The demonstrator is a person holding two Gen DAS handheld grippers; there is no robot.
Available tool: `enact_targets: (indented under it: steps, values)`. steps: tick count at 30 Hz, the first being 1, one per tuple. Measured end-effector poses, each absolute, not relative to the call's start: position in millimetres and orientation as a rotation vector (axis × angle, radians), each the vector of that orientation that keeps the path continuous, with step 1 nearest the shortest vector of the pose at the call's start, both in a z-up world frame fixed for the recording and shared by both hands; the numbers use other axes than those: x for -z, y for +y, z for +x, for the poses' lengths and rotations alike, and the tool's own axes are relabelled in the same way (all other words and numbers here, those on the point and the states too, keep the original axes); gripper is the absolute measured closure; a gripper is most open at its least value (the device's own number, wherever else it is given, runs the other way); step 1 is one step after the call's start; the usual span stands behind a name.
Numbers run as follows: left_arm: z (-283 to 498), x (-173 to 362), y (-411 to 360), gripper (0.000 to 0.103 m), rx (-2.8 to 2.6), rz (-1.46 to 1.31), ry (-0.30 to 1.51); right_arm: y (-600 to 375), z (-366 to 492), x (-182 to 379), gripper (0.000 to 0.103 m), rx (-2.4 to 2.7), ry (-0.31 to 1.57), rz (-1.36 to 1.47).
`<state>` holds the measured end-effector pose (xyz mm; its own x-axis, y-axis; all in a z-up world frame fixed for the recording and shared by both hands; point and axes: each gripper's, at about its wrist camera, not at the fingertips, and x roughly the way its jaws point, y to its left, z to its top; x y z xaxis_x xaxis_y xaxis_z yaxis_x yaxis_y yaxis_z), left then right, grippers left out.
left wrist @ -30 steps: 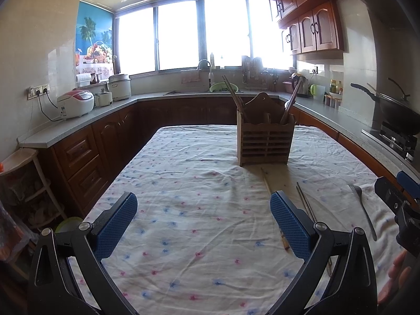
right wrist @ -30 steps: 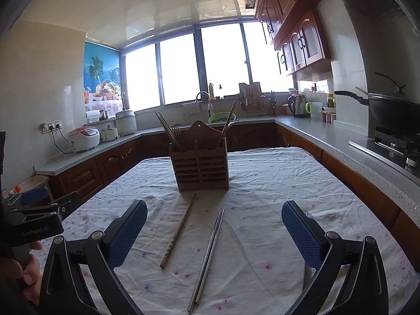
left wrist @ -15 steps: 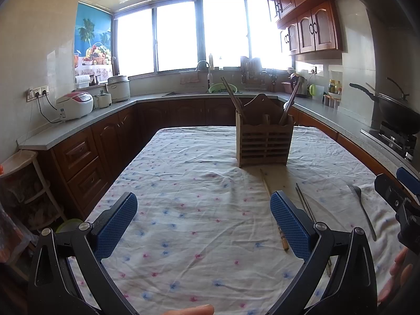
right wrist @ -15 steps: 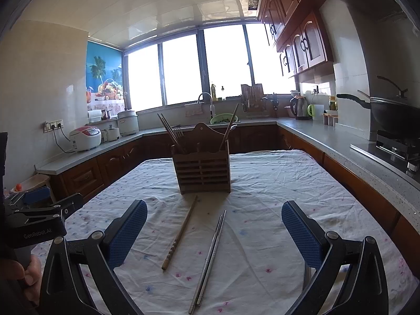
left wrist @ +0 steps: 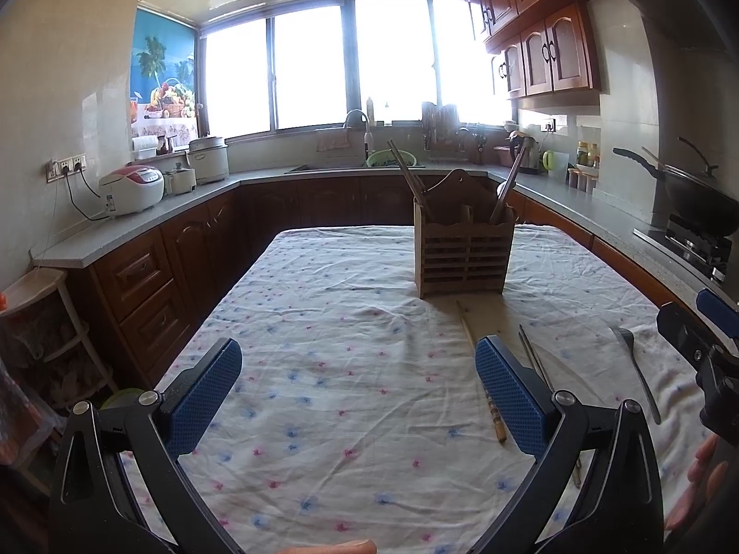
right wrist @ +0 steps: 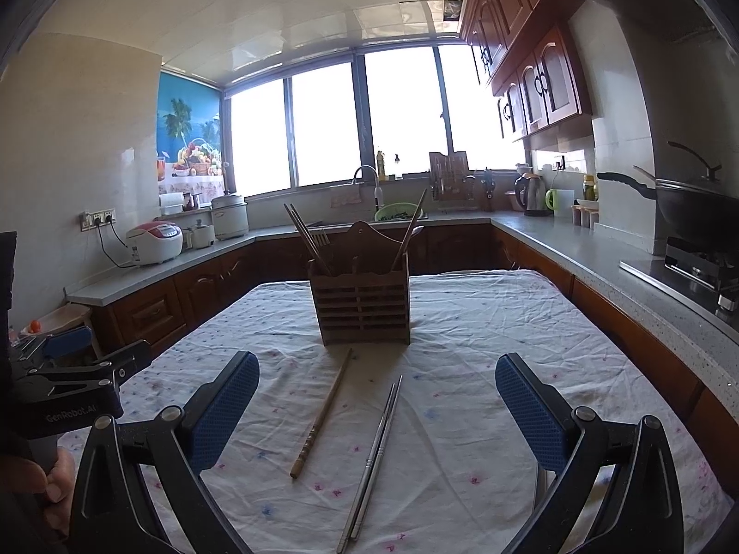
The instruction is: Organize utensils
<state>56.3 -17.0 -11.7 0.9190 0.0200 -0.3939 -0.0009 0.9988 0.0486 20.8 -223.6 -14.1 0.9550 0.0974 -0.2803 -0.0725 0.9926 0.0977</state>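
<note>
Fingers on both tools stand wide apart and empty: left gripper (left wrist: 358, 397) low in its frame, right gripper (right wrist: 376, 408) likewise. Across the middle spreads the cloth-covered counter (right wrist: 485, 323). At upper centre stands the wooden utensil holder (right wrist: 361, 307), already carrying chopsticks. Below it lie a wooden chopstick (right wrist: 322, 413) and, just right, a pair of metal chopsticks (right wrist: 372, 461). A metal fork (left wrist: 635, 371) lies at the right of the left view. Thin metal sticks flat on loose cloth could slip, or the fingers may pinch fabric instead.
</note>
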Motion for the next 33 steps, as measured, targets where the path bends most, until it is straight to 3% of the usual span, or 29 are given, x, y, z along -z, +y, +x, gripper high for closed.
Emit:
enact_targets:
  steps: [33]
  values:
    - [56.0,7.2,-19.7,0.0,-0.015,0.063,0.381,-220.3,18.4,3.4,0.0,-0.094,0.265,0.071]
